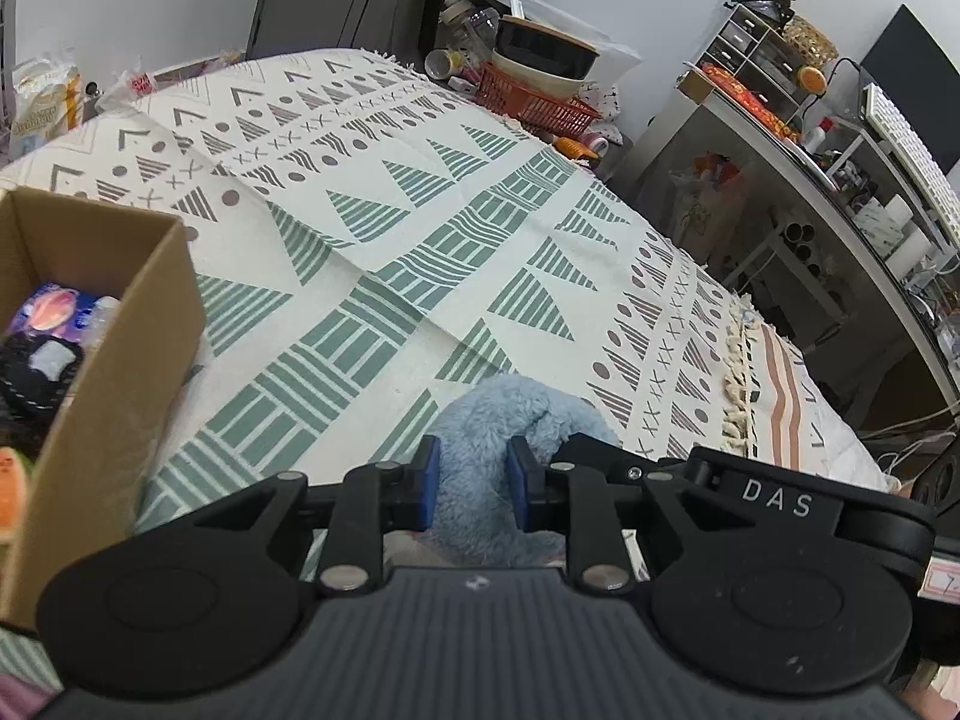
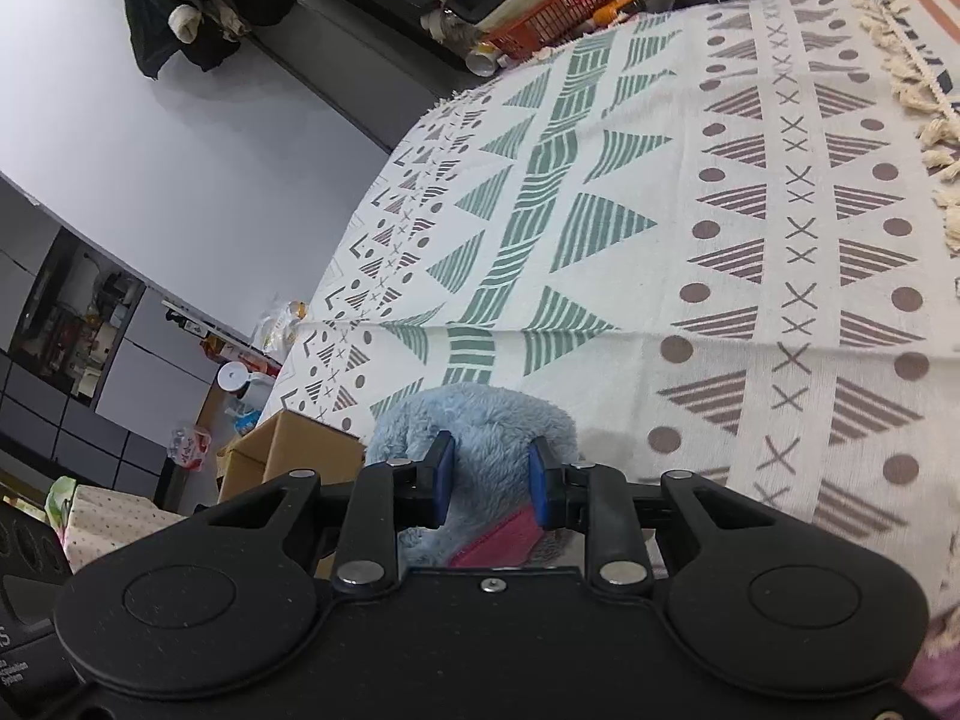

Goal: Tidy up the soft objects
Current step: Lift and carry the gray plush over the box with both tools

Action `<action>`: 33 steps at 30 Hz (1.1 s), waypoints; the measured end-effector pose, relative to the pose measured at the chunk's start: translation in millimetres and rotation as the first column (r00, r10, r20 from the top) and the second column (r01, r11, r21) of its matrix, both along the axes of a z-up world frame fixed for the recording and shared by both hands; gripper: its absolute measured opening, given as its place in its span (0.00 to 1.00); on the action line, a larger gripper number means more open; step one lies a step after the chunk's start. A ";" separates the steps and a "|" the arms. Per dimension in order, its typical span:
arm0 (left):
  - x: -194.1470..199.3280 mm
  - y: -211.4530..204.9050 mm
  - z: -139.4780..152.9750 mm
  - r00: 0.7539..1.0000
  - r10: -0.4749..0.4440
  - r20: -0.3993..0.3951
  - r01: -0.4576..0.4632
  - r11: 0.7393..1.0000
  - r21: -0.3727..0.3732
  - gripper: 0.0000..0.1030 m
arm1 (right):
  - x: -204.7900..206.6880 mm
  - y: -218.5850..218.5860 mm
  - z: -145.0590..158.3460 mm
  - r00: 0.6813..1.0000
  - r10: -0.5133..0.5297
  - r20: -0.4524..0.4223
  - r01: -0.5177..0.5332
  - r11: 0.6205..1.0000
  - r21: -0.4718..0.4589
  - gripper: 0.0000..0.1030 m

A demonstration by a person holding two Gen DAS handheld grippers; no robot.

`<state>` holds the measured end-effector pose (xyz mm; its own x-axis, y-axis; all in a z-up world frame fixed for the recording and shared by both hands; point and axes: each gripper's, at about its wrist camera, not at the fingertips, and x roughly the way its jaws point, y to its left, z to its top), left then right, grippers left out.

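Blue plush [image 1: 498,420] is clamped by left tongs [image 1: 474,480] and right tongs [image 2: 492,480]; transfer into the box [image 1: 120,324] left of them is likely needed next.

Even, soft indoor light fills both views, with no hard glare. A faint shadow lies on the cloth [image 2: 606,441] beside the blue plush [image 2: 480,420]. Fisheye bending curves the edges strongly; the box [image 1: 90,372] contents look blurred, possibly from closeness.
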<state>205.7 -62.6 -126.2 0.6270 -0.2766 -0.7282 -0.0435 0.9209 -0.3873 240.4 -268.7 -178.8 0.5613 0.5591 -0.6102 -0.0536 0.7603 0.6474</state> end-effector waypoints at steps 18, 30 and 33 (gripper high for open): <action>-52.5 50.2 55.7 0.998 0.041 0.041 -0.039 0.999 -0.029 0.20 | -55.8 40.7 55.2 0.998 0.008 0.068 -0.009 1.000 0.011 0.24; -72.4 104.4 84.3 0.991 0.109 0.074 -0.104 0.993 -0.059 0.19 | -66.2 92.7 87.8 0.992 0.063 0.110 -0.063 0.998 -0.005 0.24; -75.4 117.2 87.8 0.989 0.125 0.081 -0.120 0.991 -0.064 0.18 | -65.4 106.1 91.9 0.991 0.074 0.110 -0.074 0.997 -0.004 0.24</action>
<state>130.3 54.6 -38.3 0.7177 -0.2343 -0.6558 -0.1195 0.8863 -0.4474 175.0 -162.6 -86.9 0.5824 0.6018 -0.5466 -0.1806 0.7513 0.6348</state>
